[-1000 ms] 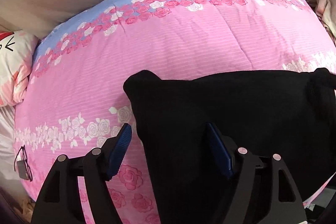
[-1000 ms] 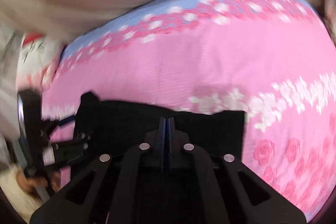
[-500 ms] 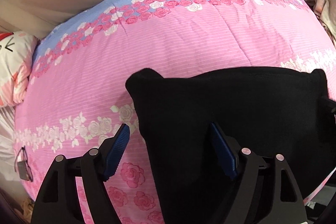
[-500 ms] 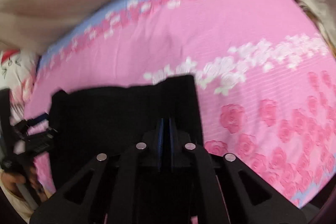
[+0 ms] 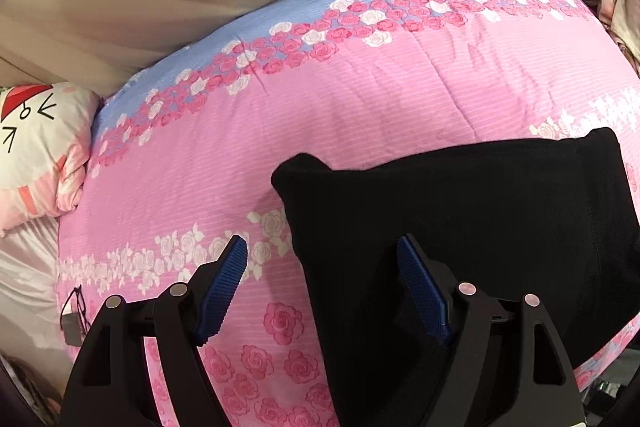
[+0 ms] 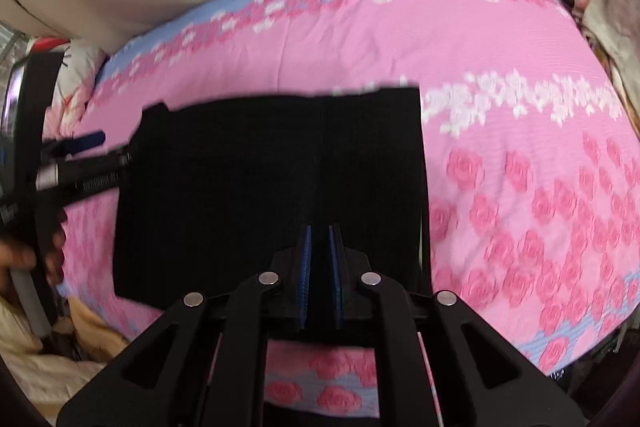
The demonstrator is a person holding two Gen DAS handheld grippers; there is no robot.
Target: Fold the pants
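Since a moment ago your right gripper (image 6: 319,227) has parted its pads a sliver, holding nothing, above the folded black pants (image 5: 472,227) lying flat on the pink floral quilt (image 5: 360,115). Your left gripper (image 5: 322,247) hangs wide open, empty, at their 9 o'clock edge.

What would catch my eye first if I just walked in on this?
Black pants, folded into a flat rectangle, lie on a bright pink rose-print quilt. The left gripper gapes wide over their left edge, blue pads showing. The right gripper hangs over their near edge, slightly open.
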